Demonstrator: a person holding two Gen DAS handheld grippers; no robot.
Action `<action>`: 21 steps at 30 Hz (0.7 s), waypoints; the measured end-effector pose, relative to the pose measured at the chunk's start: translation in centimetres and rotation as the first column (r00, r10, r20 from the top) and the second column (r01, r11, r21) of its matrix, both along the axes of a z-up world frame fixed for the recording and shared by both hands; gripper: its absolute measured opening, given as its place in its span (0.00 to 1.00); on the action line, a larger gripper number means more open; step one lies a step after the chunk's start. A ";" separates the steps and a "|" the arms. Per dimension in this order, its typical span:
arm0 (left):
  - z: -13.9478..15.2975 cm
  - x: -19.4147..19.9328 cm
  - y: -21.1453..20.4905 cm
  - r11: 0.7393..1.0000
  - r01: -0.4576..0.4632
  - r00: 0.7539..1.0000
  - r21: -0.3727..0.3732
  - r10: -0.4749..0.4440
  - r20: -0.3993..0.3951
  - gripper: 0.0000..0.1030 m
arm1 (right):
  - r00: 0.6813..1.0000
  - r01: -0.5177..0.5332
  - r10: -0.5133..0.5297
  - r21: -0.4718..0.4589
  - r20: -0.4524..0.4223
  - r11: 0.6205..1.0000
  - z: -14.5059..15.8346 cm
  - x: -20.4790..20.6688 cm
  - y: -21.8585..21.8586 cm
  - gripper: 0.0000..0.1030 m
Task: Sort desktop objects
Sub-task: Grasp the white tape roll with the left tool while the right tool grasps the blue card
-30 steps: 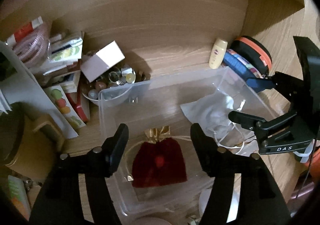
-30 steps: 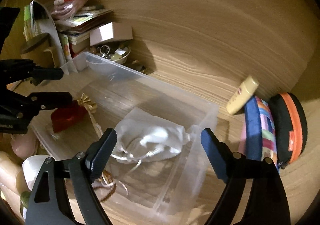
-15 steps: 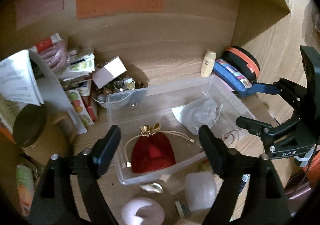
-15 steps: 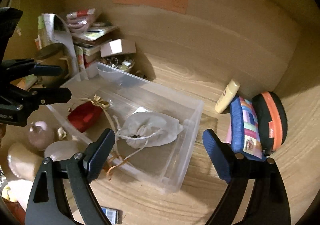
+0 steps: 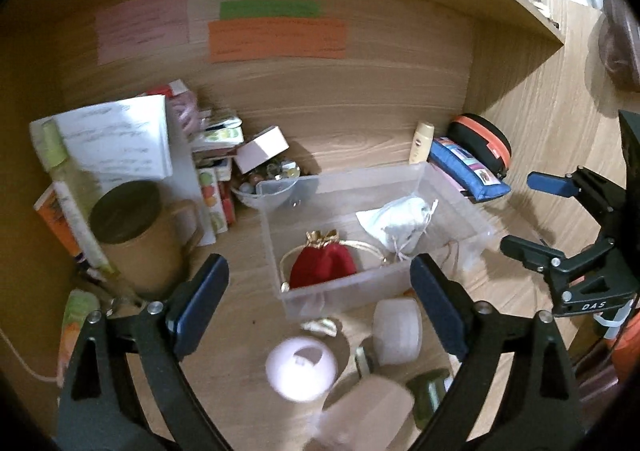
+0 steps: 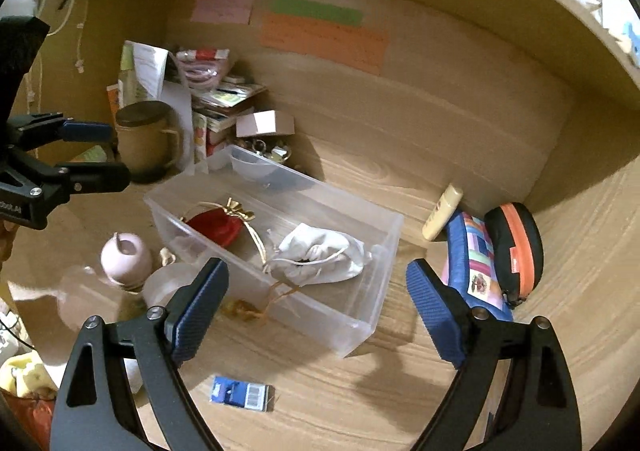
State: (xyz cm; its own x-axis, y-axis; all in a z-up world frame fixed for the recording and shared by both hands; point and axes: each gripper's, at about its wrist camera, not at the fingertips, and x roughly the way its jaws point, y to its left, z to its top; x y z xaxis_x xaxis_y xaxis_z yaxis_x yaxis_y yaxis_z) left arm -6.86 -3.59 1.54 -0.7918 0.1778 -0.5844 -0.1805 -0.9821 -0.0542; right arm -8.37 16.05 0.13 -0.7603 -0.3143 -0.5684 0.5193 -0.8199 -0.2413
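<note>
A clear plastic bin (image 5: 460, 187) (image 6: 384, 247) stands on the wooden desk. In it lie a red pouch with gold cord (image 5: 322, 266) (image 6: 216, 226) and a white drawstring pouch (image 5: 404, 219) (image 6: 324, 255). My left gripper (image 5: 320, 307) is open and empty, held above the bin's near side. My right gripper (image 6: 316, 311) is open and empty, held above the bin's right front; it also shows in the left wrist view (image 5: 536, 215). In front of the bin lie a pink round jar (image 5: 301, 367) (image 6: 125, 251), a white jar (image 5: 398, 325) and small bottles.
A lidded brown mug (image 5: 136, 235), stacked booklets and papers (image 5: 120, 143) and a bowl of trinkets (image 5: 268, 179) crowd the back left. A yellow tube (image 5: 420, 137), blue pouch (image 5: 468, 167) and black-orange case (image 5: 486, 143) sit at the right. A small blue packet (image 6: 242, 397) lies in front.
Both grippers have drawn back and up from the bin, staying open. The pouches lie in the bin as before. More of the desk and its back wall shows.
</note>
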 end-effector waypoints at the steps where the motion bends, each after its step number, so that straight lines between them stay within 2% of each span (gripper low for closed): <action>1: -0.1 0.4 -0.2 1.000 -0.004 1.000 0.002 0.004 0.001 0.90 | 1.000 -0.002 0.002 -0.005 -0.002 1.000 -0.1 0.3 0.1 0.89; 9: -2.1 3.6 -1.7 0.999 -0.048 0.998 0.022 0.047 0.033 0.93 | 0.999 0.011 -0.009 -0.043 0.045 0.999 -1.6 2.3 1.3 0.90; 17: -5.8 5.8 -1.5 0.996 -0.076 0.992 0.044 0.071 0.104 0.96 | 0.991 0.044 -0.037 -0.051 0.126 0.998 -5.0 3.3 2.4 0.90; 21: -7.4 6.3 -0.9 0.994 -0.077 0.988 0.078 0.065 0.143 0.96 | 0.988 0.043 -0.036 -0.038 0.153 0.998 -6.7 3.9 2.6 0.90</action>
